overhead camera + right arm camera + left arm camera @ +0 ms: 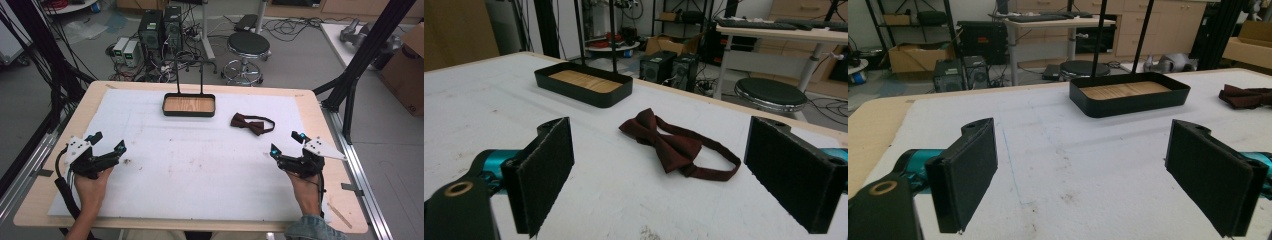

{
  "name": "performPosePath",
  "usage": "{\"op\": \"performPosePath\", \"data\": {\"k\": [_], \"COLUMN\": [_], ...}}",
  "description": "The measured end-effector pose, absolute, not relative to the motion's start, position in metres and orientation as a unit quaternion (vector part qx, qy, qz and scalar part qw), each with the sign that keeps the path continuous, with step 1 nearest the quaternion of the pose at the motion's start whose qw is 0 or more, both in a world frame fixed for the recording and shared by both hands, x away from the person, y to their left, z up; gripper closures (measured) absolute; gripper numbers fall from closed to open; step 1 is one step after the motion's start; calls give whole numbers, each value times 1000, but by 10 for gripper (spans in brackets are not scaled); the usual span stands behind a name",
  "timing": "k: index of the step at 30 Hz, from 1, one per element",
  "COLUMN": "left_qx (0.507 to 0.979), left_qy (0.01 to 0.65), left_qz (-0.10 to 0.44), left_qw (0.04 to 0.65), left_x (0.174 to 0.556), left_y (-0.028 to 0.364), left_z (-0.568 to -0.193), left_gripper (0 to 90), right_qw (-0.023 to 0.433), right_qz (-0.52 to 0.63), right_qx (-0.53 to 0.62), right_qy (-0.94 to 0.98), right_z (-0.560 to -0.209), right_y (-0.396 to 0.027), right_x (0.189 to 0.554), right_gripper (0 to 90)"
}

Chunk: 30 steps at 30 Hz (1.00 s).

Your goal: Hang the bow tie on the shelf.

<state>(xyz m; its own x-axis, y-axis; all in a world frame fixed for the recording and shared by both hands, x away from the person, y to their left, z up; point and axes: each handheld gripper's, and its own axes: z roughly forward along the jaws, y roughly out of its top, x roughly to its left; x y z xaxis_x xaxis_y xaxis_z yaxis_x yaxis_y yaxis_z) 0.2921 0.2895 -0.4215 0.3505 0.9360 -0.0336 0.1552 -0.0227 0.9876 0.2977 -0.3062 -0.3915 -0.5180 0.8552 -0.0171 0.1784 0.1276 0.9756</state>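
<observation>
A dark red bow tie point(251, 123) with its strap lies flat on the white mat, right of centre; it lies ahead of the right jaws point(669, 142) and shows at the far right of the left gripper view point(1246, 95). A black tray point(189, 105) with a wooden bottom and two upright rods stands at the back middle point(1130, 93) point(583, 82). My left gripper point(108, 141) rests at the mat's left side, open and empty point(1083, 175). My right gripper point(288, 143) sits at the right side, open and empty point(664, 175), a short way short of the bow tie.
The white mat point(200, 155) covers most of the wooden table point(320, 107). A round stool point(248, 45), computer towers point(161, 27) and cables stand on the floor behind the table. Black frame posts point(367, 45) rise at both sides.
</observation>
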Motion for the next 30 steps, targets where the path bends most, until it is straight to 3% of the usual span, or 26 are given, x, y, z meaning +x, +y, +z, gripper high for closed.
{"op": "performPosePath", "data": {"k": [18, 30], "left_qx": [615, 615], "left_qy": [441, 441], "left_qz": [358, 356], "left_qw": [547, 549], "left_x": [293, 294], "left_y": [288, 289], "left_z": [-422, -423], "left_gripper": [137, 137], "right_qw": [298, 277], "right_qz": [526, 486], "right_qx": [319, 297], "right_qy": [729, 774], "right_z": [-353, -375], "right_y": [-289, -266], "right_x": [359, 407], "right_gripper": [147, 214]}}
